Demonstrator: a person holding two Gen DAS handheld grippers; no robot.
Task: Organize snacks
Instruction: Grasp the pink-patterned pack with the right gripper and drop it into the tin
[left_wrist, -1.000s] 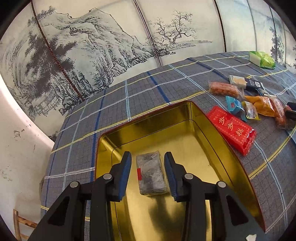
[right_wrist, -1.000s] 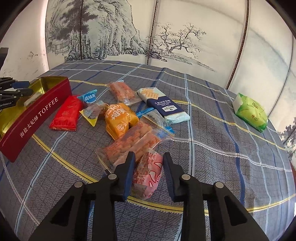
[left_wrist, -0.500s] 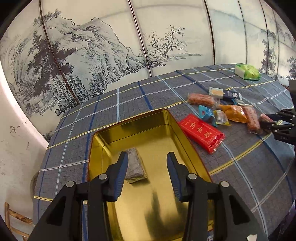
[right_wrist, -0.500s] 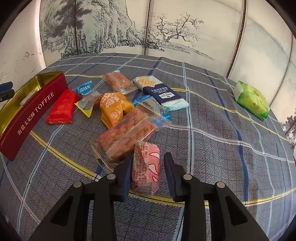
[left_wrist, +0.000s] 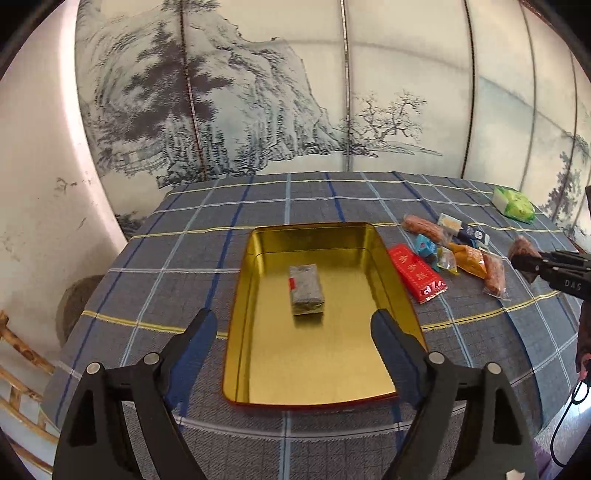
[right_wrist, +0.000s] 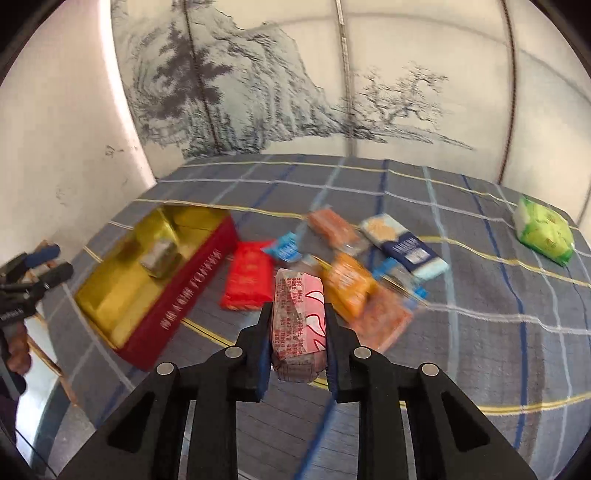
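A gold tin (left_wrist: 236, 295) with a red outer wall (right_wrist: 184, 295) sits on the plaid cloth. One grey packet (left_wrist: 304, 291) lies flat inside it. My left gripper (left_wrist: 293, 316) hovers over the tin's near end, its jaws opening wide with nothing between them; it also shows at the left edge of the right wrist view (right_wrist: 40, 266). My right gripper (right_wrist: 297, 308) is closing on a pink packet (right_wrist: 299, 288), pads pressed on both its sides, lifted off the cloth. In the left wrist view that gripper (left_wrist: 532, 264) comes in from the right.
Loose snacks lie right of the tin: a red packet (left_wrist: 415, 275), small blue and orange ones, a navy cracker pack (right_wrist: 406, 247) and, far right, a green pack (left_wrist: 515, 201). A painted screen stands behind the table. A bamboo chair (left_wrist: 14, 354) sits beyond the left edge.
My left gripper let go of the grey packet in the tin, drew back and up, and opened wide. My right gripper shut on the pink packet and raised it off the cloth.
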